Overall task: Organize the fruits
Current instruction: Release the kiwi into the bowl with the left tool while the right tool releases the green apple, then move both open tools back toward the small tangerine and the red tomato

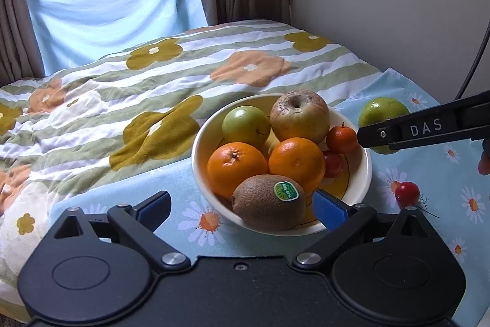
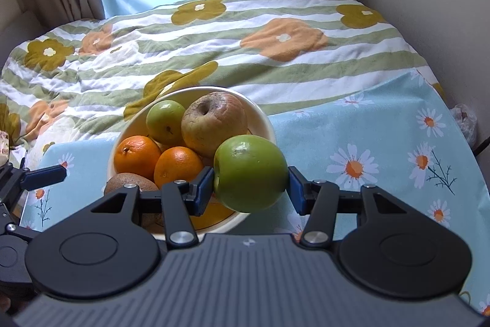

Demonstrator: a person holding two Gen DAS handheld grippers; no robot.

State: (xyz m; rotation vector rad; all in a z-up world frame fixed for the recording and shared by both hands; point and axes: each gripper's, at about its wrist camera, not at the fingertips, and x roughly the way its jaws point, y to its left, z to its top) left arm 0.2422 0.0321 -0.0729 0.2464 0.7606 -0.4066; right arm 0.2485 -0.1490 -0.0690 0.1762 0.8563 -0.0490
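A white bowl (image 1: pixel 197 149) on the daisy cloth holds two oranges (image 1: pixel 237 167), a small green apple (image 1: pixel 246 126), a wrinkled brown apple (image 1: pixel 300 117), a mandarin (image 1: pixel 341 139), a red tomato (image 1: pixel 332 164) and a kiwi (image 1: pixel 268 201) at its near rim. My left gripper (image 1: pixel 242 210) is open, its blue pads wide on either side of the kiwi and not pressing it. My right gripper (image 2: pixel 249 186) is shut on a large green apple (image 2: pixel 249 173), held above the bowl's (image 2: pixel 266 121) right edge. In the left wrist view that apple (image 1: pixel 382 108) shows behind the right gripper's black finger.
A loose cherry tomato (image 1: pixel 406 193) lies on the blue daisy cloth (image 1: pixel 444 173) right of the bowl. A striped flower quilt (image 1: pixel 122 88) covers the bed behind. A wall runs along the right, curtains and a window at the back.
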